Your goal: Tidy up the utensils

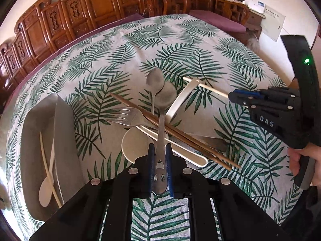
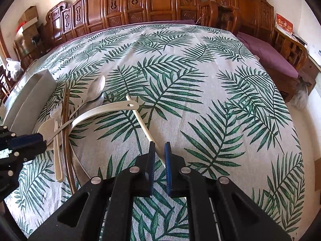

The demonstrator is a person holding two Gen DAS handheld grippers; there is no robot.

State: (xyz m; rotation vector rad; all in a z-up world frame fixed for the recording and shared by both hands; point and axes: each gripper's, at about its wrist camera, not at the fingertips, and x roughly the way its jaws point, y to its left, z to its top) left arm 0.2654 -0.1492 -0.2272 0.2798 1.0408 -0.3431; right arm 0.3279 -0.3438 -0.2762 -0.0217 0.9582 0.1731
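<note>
Steel spoons (image 1: 160, 100) x2, fork (image 1: 128, 117) x1, brown chopsticks (image 1: 180, 135) x2

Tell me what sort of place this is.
Probably a home dining or living room: a table under a palm-leaf tablecloth, carved wooden chairs along the wall, a bench with a purple cushion, and loose cutlery such as a metal spoon being sorted.

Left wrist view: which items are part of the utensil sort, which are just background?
Job:
left gripper, shut on a steel spoon
right gripper, shut on a cream chopstick
fork
brown chopsticks
white ladle
grey tray

Background:
carved wooden bench
purple cushion
</note>
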